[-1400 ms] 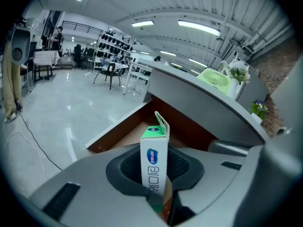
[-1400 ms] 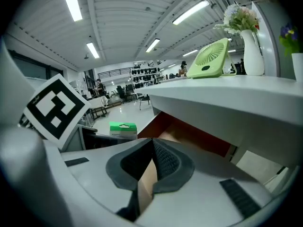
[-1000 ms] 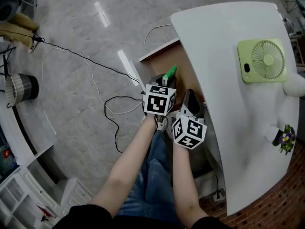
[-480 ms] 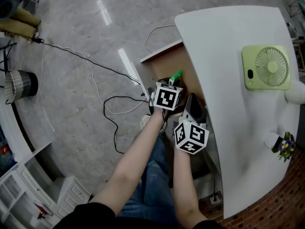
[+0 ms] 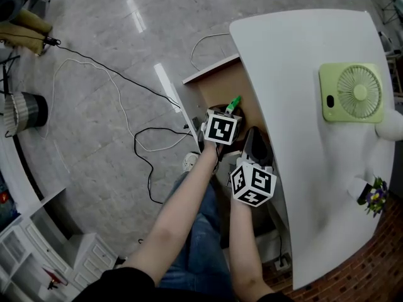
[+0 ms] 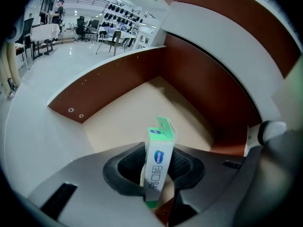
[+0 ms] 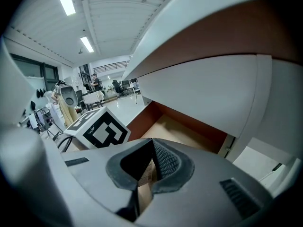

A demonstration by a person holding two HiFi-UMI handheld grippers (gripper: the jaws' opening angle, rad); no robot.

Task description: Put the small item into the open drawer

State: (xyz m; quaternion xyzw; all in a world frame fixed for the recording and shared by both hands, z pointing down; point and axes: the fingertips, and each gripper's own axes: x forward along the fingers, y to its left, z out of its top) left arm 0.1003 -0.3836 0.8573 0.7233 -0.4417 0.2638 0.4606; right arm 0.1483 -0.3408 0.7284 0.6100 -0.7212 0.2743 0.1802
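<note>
The left tongs [image 6: 158, 151] are lowered into the open drawer [image 6: 124, 111] and are being eased apart on the still-pinched small green-and-white box [image 6: 157, 167], so release is judged near.

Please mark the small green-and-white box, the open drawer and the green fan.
small green-and-white cardboard box [image 6: 157, 167], left gripper view, printed front face
open brown wooden drawer [image 6: 137, 112], left gripper view, bare pale floor
light green square plastic fan [image 5: 352, 93], head view, round grille
</note>
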